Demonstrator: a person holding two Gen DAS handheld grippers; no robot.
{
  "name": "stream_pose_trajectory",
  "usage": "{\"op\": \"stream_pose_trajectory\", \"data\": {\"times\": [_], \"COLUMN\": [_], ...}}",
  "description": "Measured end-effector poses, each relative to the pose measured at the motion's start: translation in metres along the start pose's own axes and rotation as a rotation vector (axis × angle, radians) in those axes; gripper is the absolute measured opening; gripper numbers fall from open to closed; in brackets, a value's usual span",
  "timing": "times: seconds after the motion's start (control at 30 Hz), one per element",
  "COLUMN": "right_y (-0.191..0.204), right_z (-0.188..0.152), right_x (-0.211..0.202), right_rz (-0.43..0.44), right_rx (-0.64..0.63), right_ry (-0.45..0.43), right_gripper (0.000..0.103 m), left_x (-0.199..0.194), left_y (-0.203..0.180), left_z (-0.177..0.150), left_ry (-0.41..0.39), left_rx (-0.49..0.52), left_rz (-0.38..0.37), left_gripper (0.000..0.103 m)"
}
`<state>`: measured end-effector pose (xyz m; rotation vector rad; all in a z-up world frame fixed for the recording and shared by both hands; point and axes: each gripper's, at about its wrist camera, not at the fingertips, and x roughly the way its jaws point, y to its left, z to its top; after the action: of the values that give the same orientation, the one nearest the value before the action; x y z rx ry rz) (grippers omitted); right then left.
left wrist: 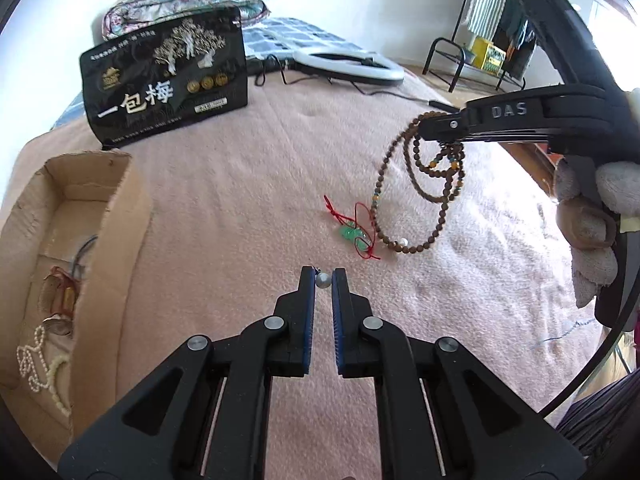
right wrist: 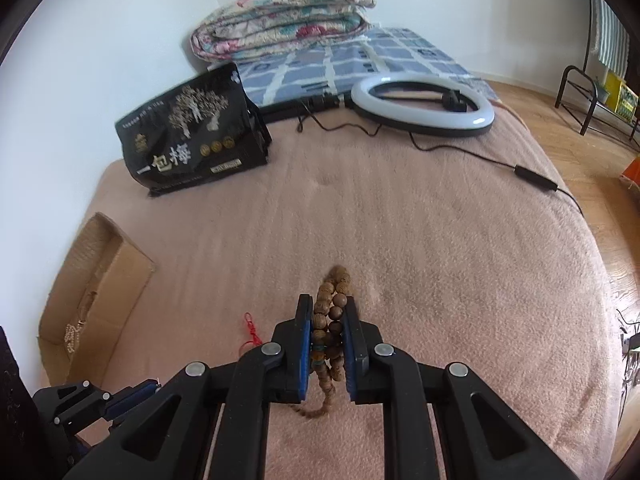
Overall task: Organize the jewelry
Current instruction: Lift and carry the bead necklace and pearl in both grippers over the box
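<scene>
A fuzzy pink blanket [right wrist: 440, 240] lies matt and soft. The beads [left wrist: 420, 184] look like grained wood, the box [left wrist: 120, 216] rough cardboard, the bag [left wrist: 168, 80] glossy foil, and the small ball [left wrist: 323, 280] perhaps polished metal.

A bedroom in a home. A pink blanket [right wrist: 400, 208] covers the bed, a folded floral quilt [right wrist: 280, 16] lies at the far end, and wood flooring [right wrist: 560, 112] runs along the right.
</scene>
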<state>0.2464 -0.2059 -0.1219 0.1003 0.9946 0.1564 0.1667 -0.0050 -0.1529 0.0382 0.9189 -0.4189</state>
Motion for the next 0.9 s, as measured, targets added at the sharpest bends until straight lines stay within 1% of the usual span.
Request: {"op": "stream_pose_trajectory", "data": {"times": [0.2,0.43,0.7,0.9], "right_y": [0.016,0.038,0.07,0.101], "right_z": [0.001,0.0,0.002,0.0], "right_x": [-0.034,-0.063,-0.081,-0.084], "right_rz": [0.002,0.043,0.111,0.163], "right_rx": [-0.044,-0.067,-0.083,-0.114], "right_ry": [-0.069,-0.124,-0.156,-0.161], "right_gripper": [0.012,0.012,0.012,0.012], "left_x": [-0.026,-0.053,-0.085,-0.111], "left_y": [0.002,0.003,0.018,0.038], "left_z": [0.003,0.006,0.006,0.003], "left_ry": [-0.045,-0.094,-0.131,-0.168], "left_rx": [-0.033,-0.043,-0.071,-0.099], "left_rz": [-0.007,0.003,0.031,0.066], "left_gripper": [0.006,0.006,0.006,0.006]}}
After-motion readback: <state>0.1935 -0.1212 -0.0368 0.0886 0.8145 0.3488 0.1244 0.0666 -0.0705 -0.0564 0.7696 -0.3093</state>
